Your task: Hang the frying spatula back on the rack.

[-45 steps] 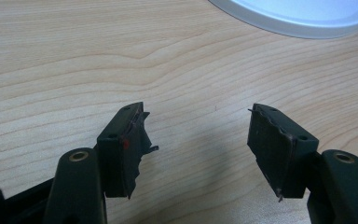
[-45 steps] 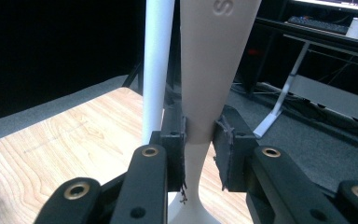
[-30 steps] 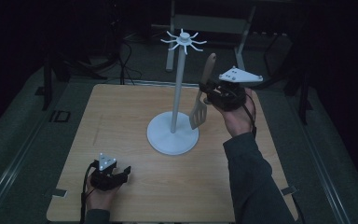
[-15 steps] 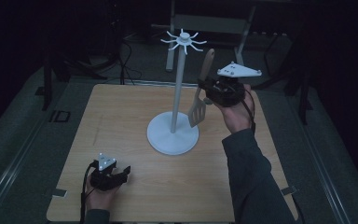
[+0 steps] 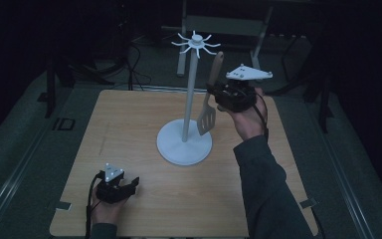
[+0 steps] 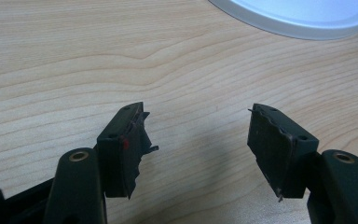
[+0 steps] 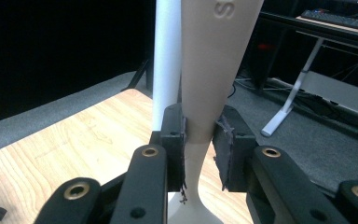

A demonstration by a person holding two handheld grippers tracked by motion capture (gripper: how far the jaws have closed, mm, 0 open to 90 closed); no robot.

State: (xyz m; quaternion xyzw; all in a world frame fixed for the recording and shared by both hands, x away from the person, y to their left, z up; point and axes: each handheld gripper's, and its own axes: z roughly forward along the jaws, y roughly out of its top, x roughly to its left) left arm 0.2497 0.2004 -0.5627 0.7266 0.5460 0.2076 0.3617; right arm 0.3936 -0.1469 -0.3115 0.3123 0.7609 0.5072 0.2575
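Spatula (image 5: 210, 102) — pinched upright by its handle in the right gripper (image 5: 218, 94), held in the air just beside the pole of the white stand (image 5: 185, 147) and below its ring of hooks (image 5: 196, 44). To hang it well, the handle end likely has to rise to hook height and stay vertical, clear of the pole. Left gripper (image 5: 132, 183) rests on the table (image 5: 129, 119), jaws spread and empty. Count: one spatula, one stand, two grippers — one table.
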